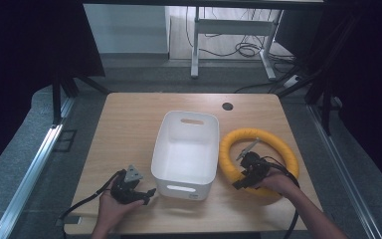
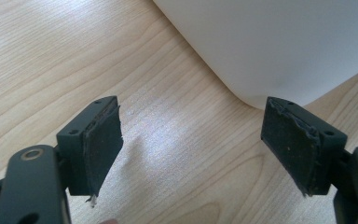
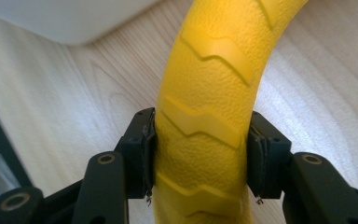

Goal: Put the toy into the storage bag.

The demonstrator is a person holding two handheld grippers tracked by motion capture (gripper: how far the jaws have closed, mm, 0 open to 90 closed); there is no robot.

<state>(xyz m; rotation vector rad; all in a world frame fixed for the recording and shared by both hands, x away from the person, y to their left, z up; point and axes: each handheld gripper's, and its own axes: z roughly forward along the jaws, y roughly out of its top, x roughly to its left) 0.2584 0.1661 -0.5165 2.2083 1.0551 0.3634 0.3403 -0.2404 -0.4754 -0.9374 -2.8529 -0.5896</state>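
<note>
A yellow ring (image 1: pixel 281 142) with a ridged tread lies on the wooden table to the right of a white bin (image 1: pixel 166 149). My right gripper (image 1: pixel 242 180) is shut on the ring's near left part. In the right gripper view both pads press the sides of the ring (image 3: pixel 209 70). My left gripper (image 1: pixel 148 194) rests in a hand at the bin's front left corner, pointing toward it. Its jaws stand wide open over bare wood, with the bin's rounded corner (image 2: pixel 279 46) just beyond the fingertips (image 2: pixel 100 144).
The bin is empty, with handle slots in its near and far walls. A dark round grommet (image 1: pixel 227 106) sits in the table's far edge. Black curtains flank the table, and a desk frame with cables (image 1: pixel 248 47) stands on the floor behind it.
</note>
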